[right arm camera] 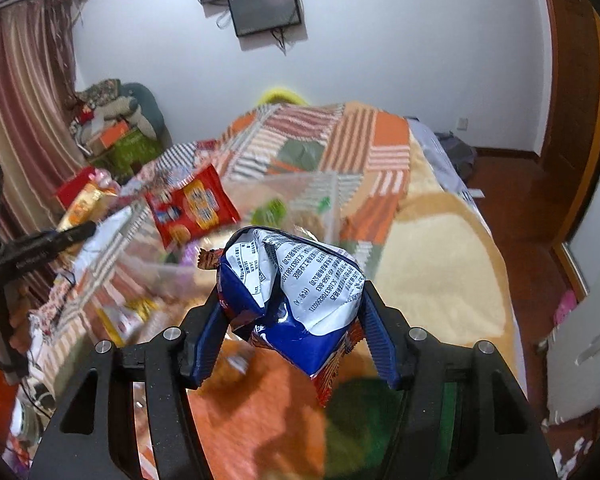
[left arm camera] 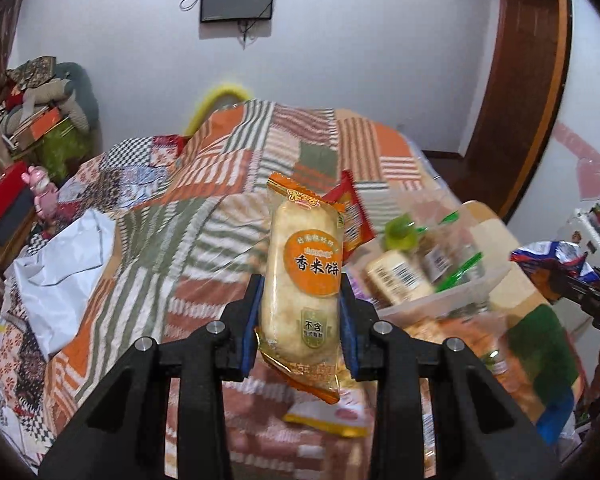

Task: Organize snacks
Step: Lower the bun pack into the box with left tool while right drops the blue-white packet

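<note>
My left gripper (left arm camera: 301, 292) is shut on an orange rice cracker packet (left arm camera: 302, 276), held upright above the bed. It also shows at the left of the right wrist view (right arm camera: 82, 204). My right gripper (right arm camera: 290, 300) is shut on a crumpled blue and white snack bag (right arm camera: 296, 292), held above the bed; the bag shows at the right edge of the left wrist view (left arm camera: 552, 258). A clear plastic bin (left arm camera: 432, 300) with several snacks stands on the bed, also in the right wrist view (right arm camera: 316, 196). A red snack packet (right arm camera: 190, 206) sticks up at the bin.
A patchwork quilt (left arm camera: 236, 168) covers the bed. A white plastic bag (left arm camera: 60, 272) lies at its left. Loose snack packets (left arm camera: 328, 418) lie on the bed near me. Boxes and clutter (left arm camera: 40, 120) stand by the wall. A wooden door (left arm camera: 516, 80) is at the right.
</note>
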`<state>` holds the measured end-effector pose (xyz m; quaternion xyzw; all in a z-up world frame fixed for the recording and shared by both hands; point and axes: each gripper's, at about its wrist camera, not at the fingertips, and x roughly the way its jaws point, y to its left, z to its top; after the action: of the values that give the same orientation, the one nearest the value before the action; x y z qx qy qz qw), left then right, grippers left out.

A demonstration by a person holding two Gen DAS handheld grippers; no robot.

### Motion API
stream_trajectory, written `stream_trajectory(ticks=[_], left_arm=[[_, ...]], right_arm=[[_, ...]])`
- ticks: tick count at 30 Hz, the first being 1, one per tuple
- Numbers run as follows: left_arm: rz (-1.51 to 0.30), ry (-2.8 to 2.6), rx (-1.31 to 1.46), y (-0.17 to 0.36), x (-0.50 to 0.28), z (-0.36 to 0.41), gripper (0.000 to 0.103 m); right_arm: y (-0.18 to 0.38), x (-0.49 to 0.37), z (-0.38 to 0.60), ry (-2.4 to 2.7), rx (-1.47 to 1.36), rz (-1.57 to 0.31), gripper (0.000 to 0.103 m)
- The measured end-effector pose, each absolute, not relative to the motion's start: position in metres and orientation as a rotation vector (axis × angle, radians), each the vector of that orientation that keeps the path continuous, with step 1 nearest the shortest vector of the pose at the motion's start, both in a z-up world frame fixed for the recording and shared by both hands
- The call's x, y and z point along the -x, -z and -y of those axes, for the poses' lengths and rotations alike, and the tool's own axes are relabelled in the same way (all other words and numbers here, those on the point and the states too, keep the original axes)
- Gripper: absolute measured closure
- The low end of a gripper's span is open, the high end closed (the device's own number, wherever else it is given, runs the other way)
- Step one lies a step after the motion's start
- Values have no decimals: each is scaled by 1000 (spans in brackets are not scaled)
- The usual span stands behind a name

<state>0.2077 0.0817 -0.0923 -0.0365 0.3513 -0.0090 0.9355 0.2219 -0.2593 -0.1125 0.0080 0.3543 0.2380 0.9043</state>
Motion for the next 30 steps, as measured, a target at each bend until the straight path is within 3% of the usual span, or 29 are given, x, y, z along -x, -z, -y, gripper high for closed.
stream_trajectory(ticks=[14, 30], left_arm=[[-739, 98, 93, 97, -249, -48, 69], [-883, 137, 122, 143, -302, -33, 69]], right_arm=[[103, -259, 213, -578, -18, -668, 44], [143, -297, 184, -603, -4, -817, 44]])
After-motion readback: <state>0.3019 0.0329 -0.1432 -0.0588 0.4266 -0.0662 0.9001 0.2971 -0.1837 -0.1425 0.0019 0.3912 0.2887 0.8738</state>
